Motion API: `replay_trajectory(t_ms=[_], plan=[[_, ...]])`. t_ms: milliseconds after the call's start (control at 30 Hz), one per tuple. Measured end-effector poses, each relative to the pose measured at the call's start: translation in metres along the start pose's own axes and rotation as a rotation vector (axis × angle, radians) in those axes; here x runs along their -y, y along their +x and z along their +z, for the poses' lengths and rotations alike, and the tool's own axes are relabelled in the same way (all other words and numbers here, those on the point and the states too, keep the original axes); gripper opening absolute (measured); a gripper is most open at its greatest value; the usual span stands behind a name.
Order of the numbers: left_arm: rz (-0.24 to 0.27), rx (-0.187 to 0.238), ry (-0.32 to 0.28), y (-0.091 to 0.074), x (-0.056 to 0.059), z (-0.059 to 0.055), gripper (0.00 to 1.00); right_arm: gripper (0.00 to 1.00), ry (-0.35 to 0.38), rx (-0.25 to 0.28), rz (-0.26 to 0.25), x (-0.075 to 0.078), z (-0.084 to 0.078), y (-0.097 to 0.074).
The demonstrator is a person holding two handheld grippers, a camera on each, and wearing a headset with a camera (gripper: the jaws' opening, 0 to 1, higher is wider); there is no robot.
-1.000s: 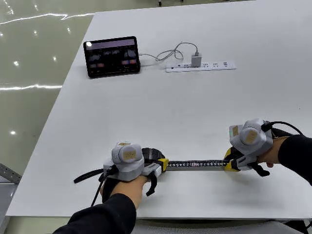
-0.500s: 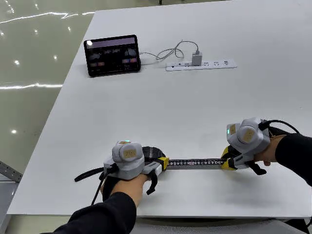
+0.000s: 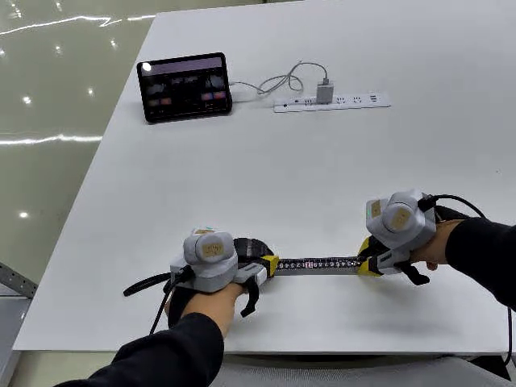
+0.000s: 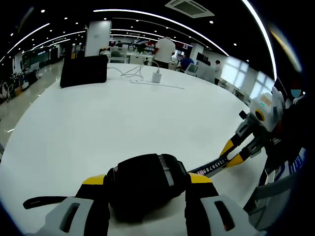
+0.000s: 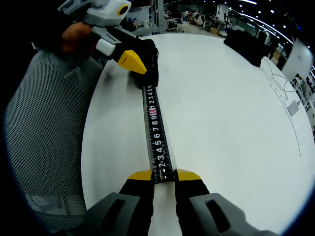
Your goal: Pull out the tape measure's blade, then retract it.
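We logged tape measure case (image 3: pixel 250 248) on tabletop (image 3: pixel 322 177), well apart from tablet (image 3: pixel 184 89), toward our side. We saw left gripper (image 4: pixel 146 181) clamped around case, right gripper (image 5: pixel 162 176) pinched tight on blade (image 5: pixel 153 128) tip. We judged case rigid, safe hold; blade thin, springy, kink-prone, spring-loaded, so hold at tip. Versus second ago: exposed blade shorter, right gripper drawn in along it.

White table (image 3: pixel 322 177), glossy floor (image 3: pixel 48 97) — ceiling lights (image 4: pixel 118 10)

Black digits on tape blade (image 5: pixel 156 142): 2 to 9, a red mark, then 2 to 6. Tablet screen (image 3: pixel 185 89) text unreadable.
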State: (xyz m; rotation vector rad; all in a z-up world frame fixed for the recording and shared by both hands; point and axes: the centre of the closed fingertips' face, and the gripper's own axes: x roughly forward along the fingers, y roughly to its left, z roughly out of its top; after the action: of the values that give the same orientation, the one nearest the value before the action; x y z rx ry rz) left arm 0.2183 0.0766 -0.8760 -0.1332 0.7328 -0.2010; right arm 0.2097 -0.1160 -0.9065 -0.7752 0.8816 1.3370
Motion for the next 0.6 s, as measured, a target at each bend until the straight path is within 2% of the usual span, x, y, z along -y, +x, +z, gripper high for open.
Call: replay_trajectory(t_ms=[100,333,600], plan=[[-0.005,0.004,-0.008,0.001,0.0,0.0,0.58,0.11,-0.033,-0.017,-0.009,-0.001,0.002,0.002],[-0.006,0.011,-0.007,0.0,0.001,0.0,0.58,0.1,0.015,0.015,-0.009,-0.001,0.008,0.005],[-0.008,0.006,-0.008,0.0,0.001,-0.001,0.58,0.11,0.01,-0.015,-0.023,-0.004,0.014,0.008]])
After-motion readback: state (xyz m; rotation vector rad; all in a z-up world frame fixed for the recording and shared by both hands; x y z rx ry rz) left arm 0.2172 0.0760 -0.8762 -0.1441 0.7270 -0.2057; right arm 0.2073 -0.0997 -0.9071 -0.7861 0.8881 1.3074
